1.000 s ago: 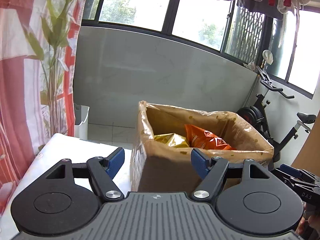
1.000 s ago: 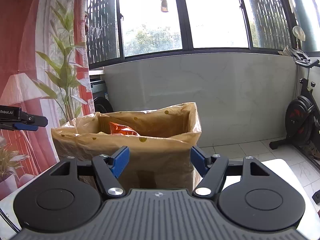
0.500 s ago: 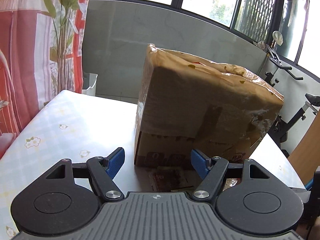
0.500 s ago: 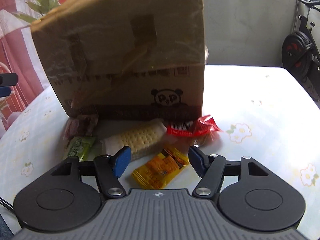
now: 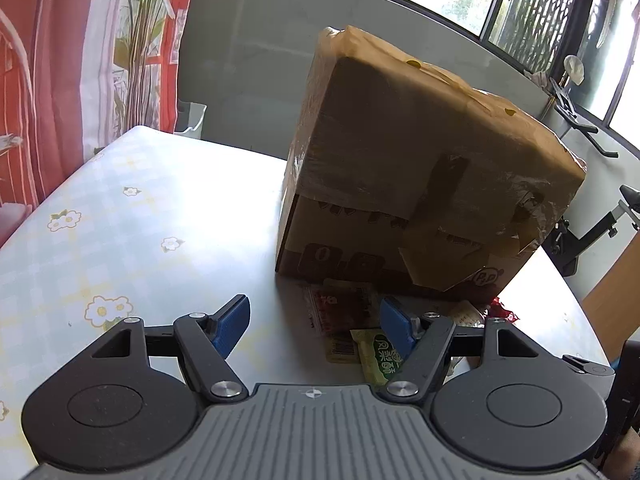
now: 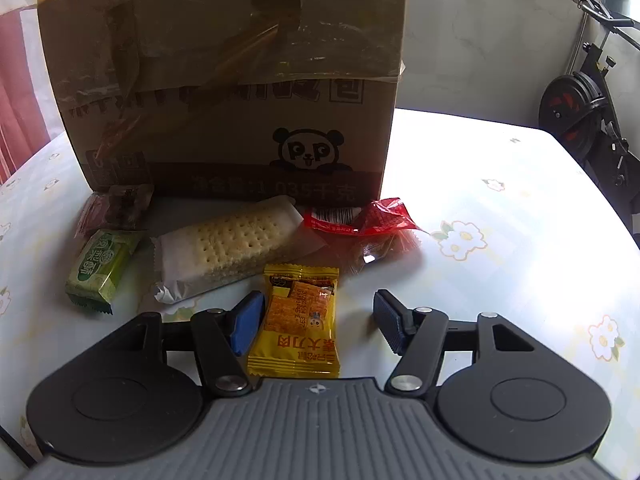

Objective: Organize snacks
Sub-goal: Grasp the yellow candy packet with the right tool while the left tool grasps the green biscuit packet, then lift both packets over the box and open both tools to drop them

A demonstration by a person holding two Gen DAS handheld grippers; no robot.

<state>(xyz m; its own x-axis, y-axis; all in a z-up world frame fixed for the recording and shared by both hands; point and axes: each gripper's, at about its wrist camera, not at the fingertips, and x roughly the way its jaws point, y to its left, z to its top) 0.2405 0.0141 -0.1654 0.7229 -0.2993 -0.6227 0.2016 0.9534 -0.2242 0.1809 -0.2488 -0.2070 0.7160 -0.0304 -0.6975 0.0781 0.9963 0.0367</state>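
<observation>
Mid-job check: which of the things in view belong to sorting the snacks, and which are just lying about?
Belongs to the job:
cardboard box
yellow snack packet, between the open right tongs
cracker pack
green packet
red wrapper
dark red packet

Just lying about:
exercise bike
curtain
white bin

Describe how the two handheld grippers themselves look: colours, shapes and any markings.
Both look alike. The left gripper and the right gripper each have a grey ribbed body with a small compass-like mark at its front edge, two black rounded housings with circular recesses, black link arms with silver pivot screws, and ribbed blue finger pads. No cables, sleeves or hands show clearly.
</observation>
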